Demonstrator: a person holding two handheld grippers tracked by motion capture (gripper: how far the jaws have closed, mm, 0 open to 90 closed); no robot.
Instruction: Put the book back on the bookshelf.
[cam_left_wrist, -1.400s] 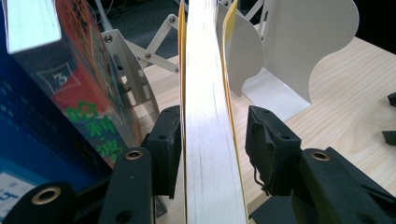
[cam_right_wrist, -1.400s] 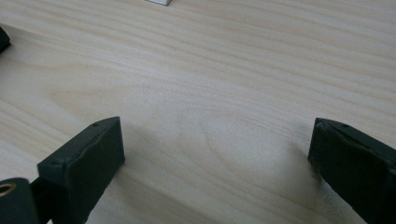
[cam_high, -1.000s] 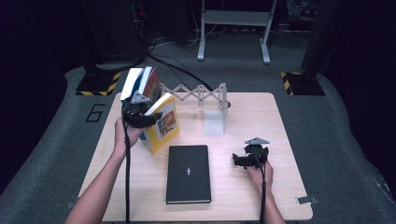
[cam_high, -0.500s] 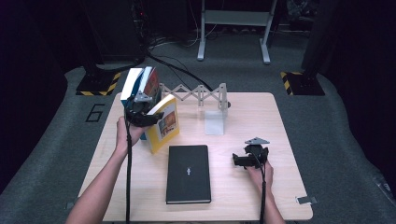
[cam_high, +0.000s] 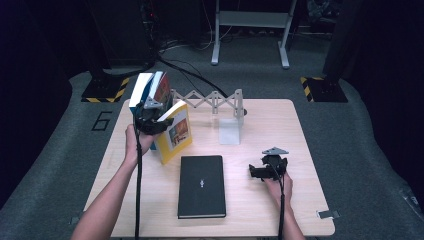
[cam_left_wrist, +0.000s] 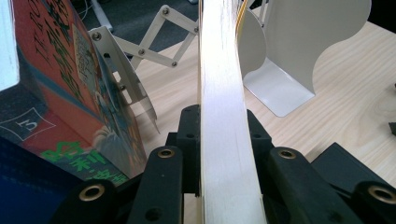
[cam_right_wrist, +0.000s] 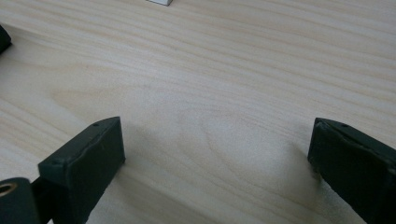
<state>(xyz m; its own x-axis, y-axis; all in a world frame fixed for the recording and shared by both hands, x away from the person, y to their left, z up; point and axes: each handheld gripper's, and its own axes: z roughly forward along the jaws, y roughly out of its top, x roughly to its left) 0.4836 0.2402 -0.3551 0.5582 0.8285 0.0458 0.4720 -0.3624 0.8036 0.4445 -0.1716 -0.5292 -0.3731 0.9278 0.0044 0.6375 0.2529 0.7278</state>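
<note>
Left gripper (cam_left_wrist: 223, 140) clamps yellow book (cam_high: 172, 132) by page edge, far-left on table (cam_high: 300, 200), jaws having just closed. Right gripper (cam_right_wrist: 212, 158) released, resting near-right. Risk: thin-edge grip slips; book topples against leaning books (cam_high: 150, 92).

Yellow-covered book (cam_high: 176, 134): yellow cover, picture panel on front, page edges cream-white. 
Leaning books (cam_high: 150, 91): one with white page block, blue cover; outer one (cam_left_wrist: 74, 88) orange-red, green and white lettering, dark blue lower band. 
Flat book (cam_high: 201, 186): black, small pale emblem at centre. 
Bookend rack (cam_high: 227, 112): off-white, scissor lattice. 
Table (cam_high: 295, 130): pale wood grain. 
Floor plates (cam_high: 102, 90): black-yellow hazard stripes.
</note>
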